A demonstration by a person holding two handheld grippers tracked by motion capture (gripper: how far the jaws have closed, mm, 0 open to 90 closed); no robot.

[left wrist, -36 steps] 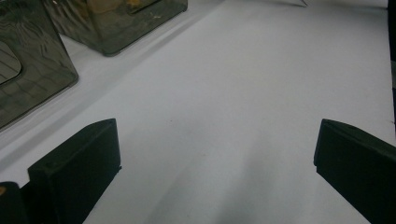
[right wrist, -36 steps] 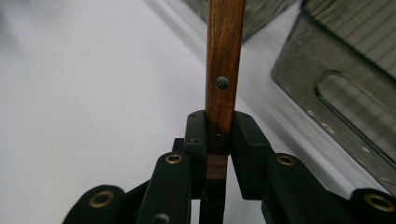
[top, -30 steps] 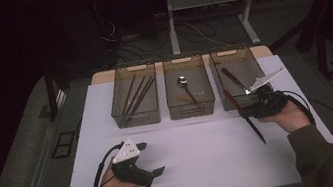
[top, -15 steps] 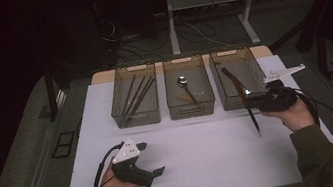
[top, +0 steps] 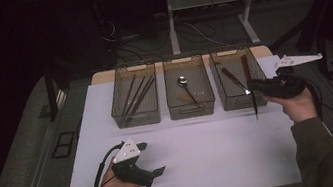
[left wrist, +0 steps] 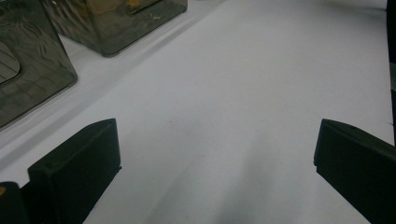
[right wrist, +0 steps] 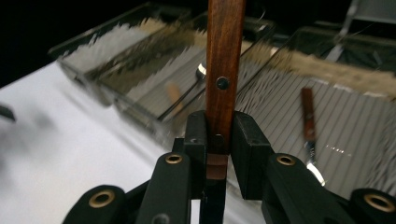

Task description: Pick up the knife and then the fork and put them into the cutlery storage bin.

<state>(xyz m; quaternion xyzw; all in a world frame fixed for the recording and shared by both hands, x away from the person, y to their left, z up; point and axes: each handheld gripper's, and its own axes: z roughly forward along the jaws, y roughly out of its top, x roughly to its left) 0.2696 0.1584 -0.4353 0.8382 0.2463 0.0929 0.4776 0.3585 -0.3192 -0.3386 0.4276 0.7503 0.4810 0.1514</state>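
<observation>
My right gripper (right wrist: pixel 219 135) pinches the wooden-handled knife (right wrist: pixel 224 70) upright, blade probably hanging down, just near of the right bin (top: pixel 242 104); my left gripper (left wrist: pixel 215 154) rests spread.

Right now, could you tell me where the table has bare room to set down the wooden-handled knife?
The white table is bare between the left tongs and the right tongs, in front of the three bins. The strip left of the left bin is bare too. The back is crowded by bins; the knife hangs before the right bin.
</observation>
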